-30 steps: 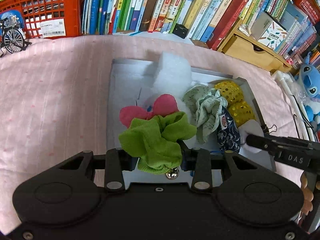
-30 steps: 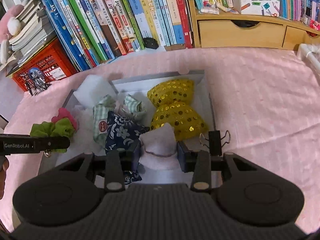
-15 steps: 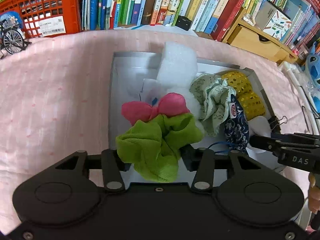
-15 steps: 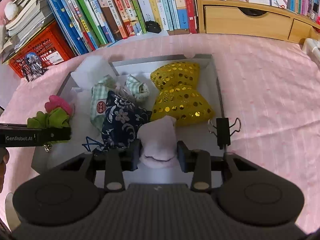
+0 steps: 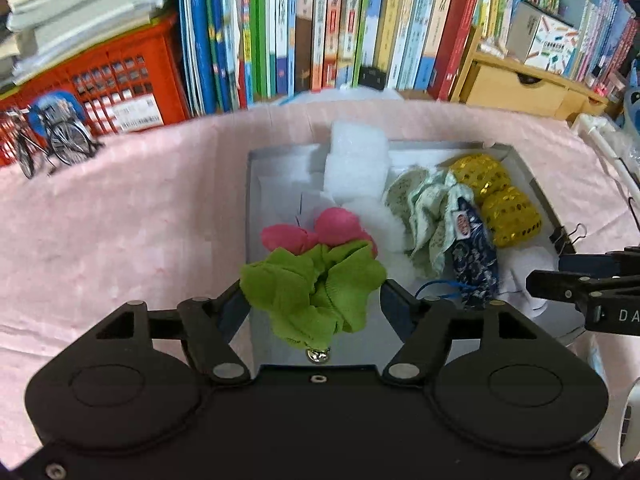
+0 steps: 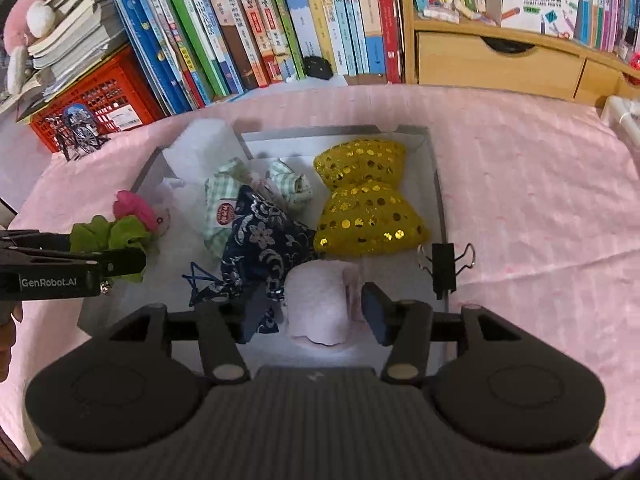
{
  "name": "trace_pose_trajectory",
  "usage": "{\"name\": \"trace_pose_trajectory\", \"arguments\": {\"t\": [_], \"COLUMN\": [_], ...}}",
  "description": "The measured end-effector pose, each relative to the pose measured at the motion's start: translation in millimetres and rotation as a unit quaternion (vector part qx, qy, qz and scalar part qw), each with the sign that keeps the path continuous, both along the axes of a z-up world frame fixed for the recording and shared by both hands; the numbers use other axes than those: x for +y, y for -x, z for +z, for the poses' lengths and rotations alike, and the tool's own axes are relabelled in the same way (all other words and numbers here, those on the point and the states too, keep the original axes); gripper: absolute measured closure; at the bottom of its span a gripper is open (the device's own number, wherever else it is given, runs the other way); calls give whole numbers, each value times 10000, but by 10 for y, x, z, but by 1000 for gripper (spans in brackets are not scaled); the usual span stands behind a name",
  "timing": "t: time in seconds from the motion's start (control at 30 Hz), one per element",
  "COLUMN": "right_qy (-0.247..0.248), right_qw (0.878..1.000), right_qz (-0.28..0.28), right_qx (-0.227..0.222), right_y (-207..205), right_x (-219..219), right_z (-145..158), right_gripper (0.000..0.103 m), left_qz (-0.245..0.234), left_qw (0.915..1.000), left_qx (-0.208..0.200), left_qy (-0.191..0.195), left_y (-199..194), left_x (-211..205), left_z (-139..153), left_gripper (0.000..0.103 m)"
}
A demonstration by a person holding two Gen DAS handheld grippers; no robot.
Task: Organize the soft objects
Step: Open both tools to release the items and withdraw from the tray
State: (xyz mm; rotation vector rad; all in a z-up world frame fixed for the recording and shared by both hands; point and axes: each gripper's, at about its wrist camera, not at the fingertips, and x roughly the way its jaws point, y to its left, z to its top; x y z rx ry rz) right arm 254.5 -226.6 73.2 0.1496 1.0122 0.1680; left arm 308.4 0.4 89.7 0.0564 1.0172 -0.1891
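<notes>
Left wrist view: the green scrunchie [image 5: 316, 292] is seen low in the middle of the frame, between the jaws of the left gripper [image 5: 314, 300]. Those jaws are opening and the pads look clear of the fabric, so it's basically let go over the near left corner of the grey tray [image 5: 250, 200], right against the pink scrunchie [image 5: 316, 232].

Right wrist view: the right gripper [image 6: 316, 312] is opening too, with the pale pink roll [image 6: 320, 304] between its pads but not squeezed. Already packed in the tray: gold sequin bow [image 6: 366, 200], navy floral pouch [image 6: 264, 248], checked cloth [image 6: 218, 208].

Nothing soft is spotted outside on the pink cloth, so it's judged nearly done.
</notes>
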Motion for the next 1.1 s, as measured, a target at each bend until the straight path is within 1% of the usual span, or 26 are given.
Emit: {"name": "trace_pose_trajectory", "arguments": {"t": [0.1, 0.2, 0.37, 0.5, 0.67, 0.8, 0.87, 1.1], "right_qy": [-11, -34, -79, -121, -191, -240, -237, -287], "right_qw": [9999, 9997, 9991, 9983, 9969, 9956, 9951, 9944], "right_qz": [43, 87, 128, 163, 188, 209, 209, 81], "right_qx": [-119, -220, -384, -541, -744, -877, -942, -1010], "right_y": [80, 165, 307, 446, 636, 794, 866, 1052], "right_x": [-17, -40, -88, -152, -256, -365, -425, -692], "right_z": [88, 174, 317, 439, 583, 669, 701, 693], "right_gripper": [32, 30, 28, 26, 24, 23, 23, 22], "left_qz": [4, -170, -493, -831, -1154, -1406, -1534, -1911], "left_qw": [9996, 9985, 9964, 9933, 9895, 9867, 9845, 9777], "left_qx": [-274, -506, -680, -787, -835, -794, -818, -771], "left_qy": [-82, -145, -76, -131, -245, -192, -231, -403], "left_y": [135, 289, 538, 740, 973, 1146, 1225, 1417], "left_x": [-38, -102, -256, -404, -583, -677, -728, -882], "left_z": [129, 279, 497, 610, 664, 692, 699, 632], "left_gripper": [32, 30, 28, 26, 26, 26, 26, 26]}}
